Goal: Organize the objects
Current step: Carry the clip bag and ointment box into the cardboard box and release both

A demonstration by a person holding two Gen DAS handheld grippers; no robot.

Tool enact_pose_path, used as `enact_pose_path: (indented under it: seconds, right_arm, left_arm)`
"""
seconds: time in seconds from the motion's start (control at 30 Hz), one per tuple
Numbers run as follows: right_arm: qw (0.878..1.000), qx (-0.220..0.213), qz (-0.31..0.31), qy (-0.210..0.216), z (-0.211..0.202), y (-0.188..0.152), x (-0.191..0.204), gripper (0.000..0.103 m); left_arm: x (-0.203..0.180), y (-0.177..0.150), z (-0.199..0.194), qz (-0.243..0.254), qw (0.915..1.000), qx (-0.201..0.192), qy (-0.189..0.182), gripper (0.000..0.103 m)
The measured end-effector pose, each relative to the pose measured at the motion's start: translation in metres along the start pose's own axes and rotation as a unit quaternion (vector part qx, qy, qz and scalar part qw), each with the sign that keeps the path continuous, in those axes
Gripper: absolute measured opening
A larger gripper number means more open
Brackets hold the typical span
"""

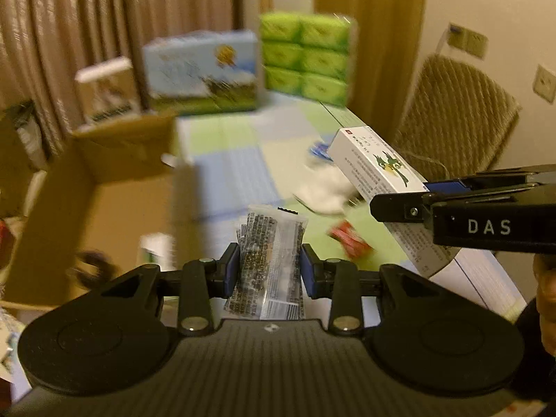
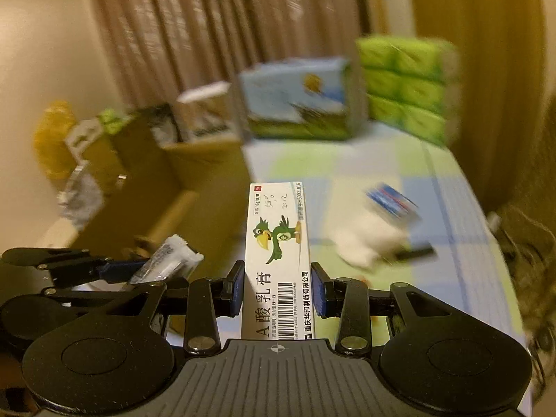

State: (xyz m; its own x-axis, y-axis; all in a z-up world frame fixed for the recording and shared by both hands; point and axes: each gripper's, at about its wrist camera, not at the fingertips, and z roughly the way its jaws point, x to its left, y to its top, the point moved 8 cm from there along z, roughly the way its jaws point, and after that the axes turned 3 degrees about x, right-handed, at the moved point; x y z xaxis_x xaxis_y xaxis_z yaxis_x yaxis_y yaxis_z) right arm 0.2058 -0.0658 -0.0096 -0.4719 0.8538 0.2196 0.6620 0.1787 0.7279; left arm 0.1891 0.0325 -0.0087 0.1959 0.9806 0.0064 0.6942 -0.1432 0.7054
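Ointment box (image 2: 276,260), white with a green parrot print, sits clamped lengthwise between your right gripper's (image 2: 277,290) blue pads, held clear above the checked tablecloth (image 2: 448,253). Your left gripper (image 1: 270,269) has its jaws closed on a clear printed sachet (image 1: 269,260), standing upright between the pads. Both loads hang near the open cardboard box (image 1: 114,187) at the table's left edge. Blurred on the cloth: a white item (image 2: 365,243), a blue-striped pack (image 2: 392,201), a red wrapper (image 1: 349,239). Green tissue packs (image 1: 305,55) stand at the far end.
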Motion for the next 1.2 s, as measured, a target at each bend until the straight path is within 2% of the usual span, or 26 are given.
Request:
enact_pose_path:
  seconds: [0.13,0.3,0.47,0.73,0.83,0.87,1.2]
  right_arm:
    - [0.999,-0.007,-0.023,0.044,0.011,0.027,0.058,0.035]
    - [0.996,0.004,-0.03,0.08,0.043,0.047,0.113,0.035]
    - [0.996,0.028,-0.027,0.082,0.087,0.053,0.14,0.035]
    - [0.996,0.053,-0.014,0.072,0.133,0.049,0.145,0.035]
    - [0.996,0.059,-0.009,0.069,0.145,0.047,0.143,0.035]
    - [0.996,0.062,-0.009,0.068,0.148,0.046,0.143,0.035]
    - [0.995,0.068,-0.009,0.079,0.163,0.043,0.151,0.036]
  left_arm:
    - [0.058,0.012,-0.027,-0.013,0.9993,-0.012,0.034,0.031]
    - [0.134,0.015,-0.035,-0.017,0.9965,0.003,0.082,0.031]
    - [0.185,0.01,-0.024,-0.03,0.9947,0.015,0.098,0.031]
    - [0.215,-0.003,0.014,-0.045,0.9957,0.027,0.077,0.032]
    - [0.221,-0.005,0.026,-0.053,0.9954,0.029,0.074,0.043]
    - [0.223,-0.006,0.028,-0.054,0.9952,0.027,0.077,0.043]
    - [0.232,-0.009,0.005,-0.069,0.9947,0.001,0.076,0.043]
